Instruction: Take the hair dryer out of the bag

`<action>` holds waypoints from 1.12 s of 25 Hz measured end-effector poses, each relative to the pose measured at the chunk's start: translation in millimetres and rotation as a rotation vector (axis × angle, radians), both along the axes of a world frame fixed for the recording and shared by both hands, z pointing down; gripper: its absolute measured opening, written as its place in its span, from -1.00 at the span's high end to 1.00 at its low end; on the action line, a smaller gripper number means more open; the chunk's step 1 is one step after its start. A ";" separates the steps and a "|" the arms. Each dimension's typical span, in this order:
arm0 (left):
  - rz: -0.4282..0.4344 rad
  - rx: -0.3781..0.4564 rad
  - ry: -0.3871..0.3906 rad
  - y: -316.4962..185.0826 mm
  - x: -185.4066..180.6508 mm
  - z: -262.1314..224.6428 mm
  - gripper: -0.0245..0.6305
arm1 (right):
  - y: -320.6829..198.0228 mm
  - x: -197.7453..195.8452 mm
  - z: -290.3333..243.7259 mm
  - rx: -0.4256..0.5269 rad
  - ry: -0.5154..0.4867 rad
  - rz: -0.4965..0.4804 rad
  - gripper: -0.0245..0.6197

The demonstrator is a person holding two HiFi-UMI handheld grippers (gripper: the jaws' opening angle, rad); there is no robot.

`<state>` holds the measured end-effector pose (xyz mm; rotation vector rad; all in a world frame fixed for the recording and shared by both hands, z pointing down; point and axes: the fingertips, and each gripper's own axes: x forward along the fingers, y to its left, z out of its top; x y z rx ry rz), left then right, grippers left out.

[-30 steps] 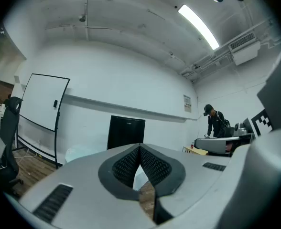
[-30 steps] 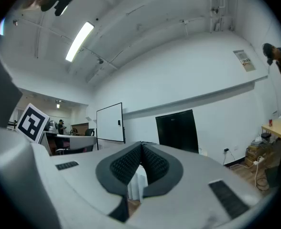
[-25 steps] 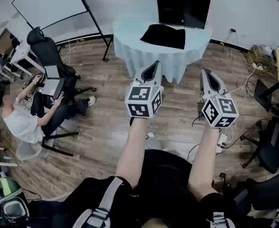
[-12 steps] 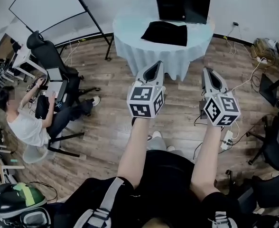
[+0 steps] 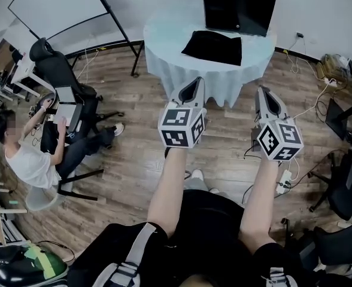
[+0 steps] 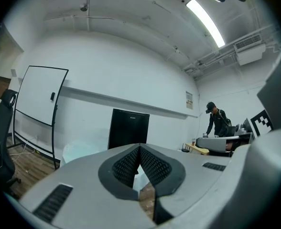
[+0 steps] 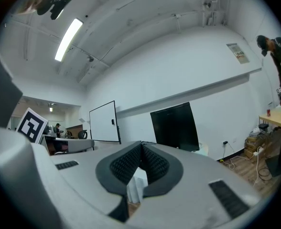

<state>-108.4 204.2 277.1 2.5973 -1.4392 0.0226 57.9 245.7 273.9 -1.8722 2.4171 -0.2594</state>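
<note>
A flat black bag [image 5: 212,45] lies on a round table with a pale cloth [image 5: 164,34] at the far end of the wooden floor. The hair dryer is not visible. Both grippers are held out level in front of the person, well short of the table. My left gripper [image 5: 195,80] is shut with nothing in it, and its pads meet in the left gripper view [image 6: 139,148]. My right gripper [image 5: 261,90] is also shut and empty, and its pads meet in the right gripper view [image 7: 141,145]. A tall black screen [image 5: 239,5] stands behind the bag.
A person sits on a chair at the left [image 5: 26,157] beside a black office chair [image 5: 56,67]. A whiteboard on a stand [image 5: 56,8] is at the back left. Cables and a power strip [image 5: 282,181] lie on the floor at the right, near another chair [image 5: 343,184].
Both grippers have moved a little forward towards the table, side by side, and stay shut. The view has shifted slightly with them.
</note>
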 end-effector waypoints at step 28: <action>-0.026 0.025 0.119 -109.3 -75.2 -10.8 0.90 | -104.3 -67.7 -28.2 0.030 0.102 -0.035 0.92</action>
